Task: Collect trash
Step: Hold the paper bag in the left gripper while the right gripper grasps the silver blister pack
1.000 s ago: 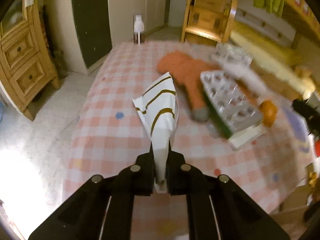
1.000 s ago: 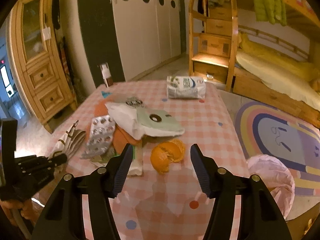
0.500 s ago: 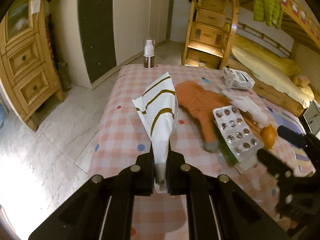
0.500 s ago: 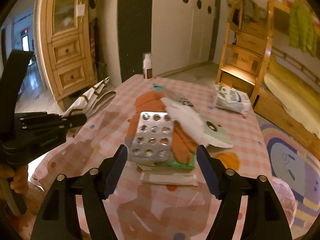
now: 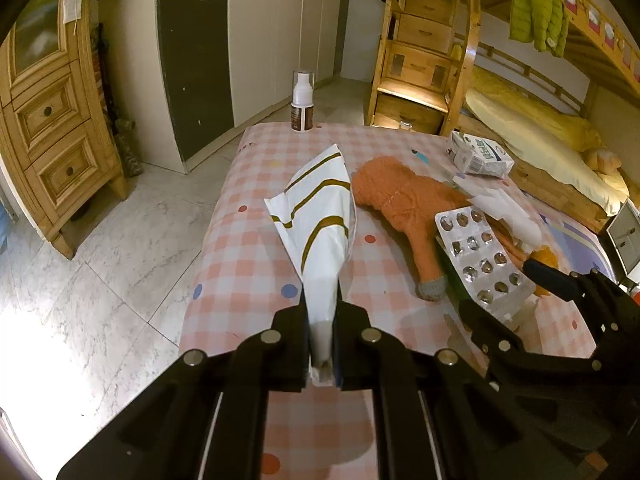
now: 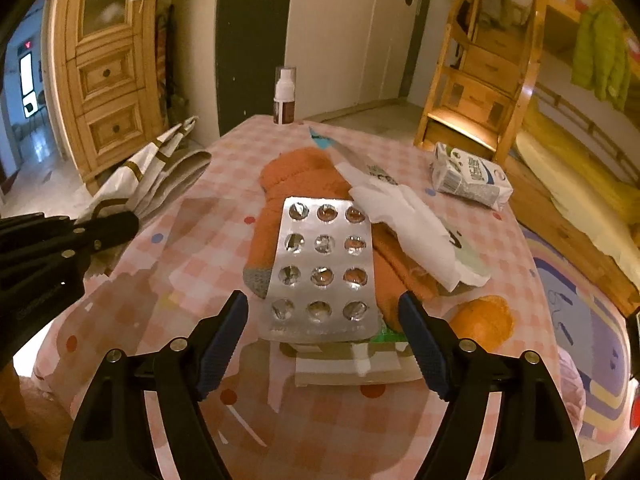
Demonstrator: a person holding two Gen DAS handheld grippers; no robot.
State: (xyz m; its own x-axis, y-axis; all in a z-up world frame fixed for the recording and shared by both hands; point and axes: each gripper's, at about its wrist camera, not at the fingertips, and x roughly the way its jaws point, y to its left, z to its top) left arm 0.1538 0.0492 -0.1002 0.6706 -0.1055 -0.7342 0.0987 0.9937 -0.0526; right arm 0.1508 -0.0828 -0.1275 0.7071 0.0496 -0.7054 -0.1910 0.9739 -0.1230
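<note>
1. Left gripper (image 5: 320,344) is closed on the lower end of a white bag with brown stripes (image 5: 320,220); the bag stands up from the jaws, above the near edge of the table (image 5: 248,272).
2. Right gripper (image 6: 322,340) has its jaws wide apart; they have just been narrowing a little. The near end of an empty silver blister pack (image 6: 324,264) lies between the blue pads (image 6: 224,340), but the pads do not touch it.
3. The blister pack rests tilted on a small pile: a green and white flat box (image 6: 352,356) is under it, and an orange sock with a grey toe (image 6: 280,184) is behind and partly below.
4. Progress, as I judge it: the bag looks flat and I see nothing inside it, so the collecting is only at the start. The blister pack seems to be the first piece to take.
5. Still on the table are a crumpled white tissue (image 6: 404,220), an orange peel (image 6: 484,320) just beside the right finger, a white carton (image 6: 468,176) further back, and a long thin packet with a blue end (image 6: 348,156).
6. A spray bottle (image 6: 285,96) stands at the far edge; whether it and the sock are trash I cannot tell.
7. In the way: the pack lies on the box and the sock, so a grip may catch these too. The bag mouth is not opened.
</note>
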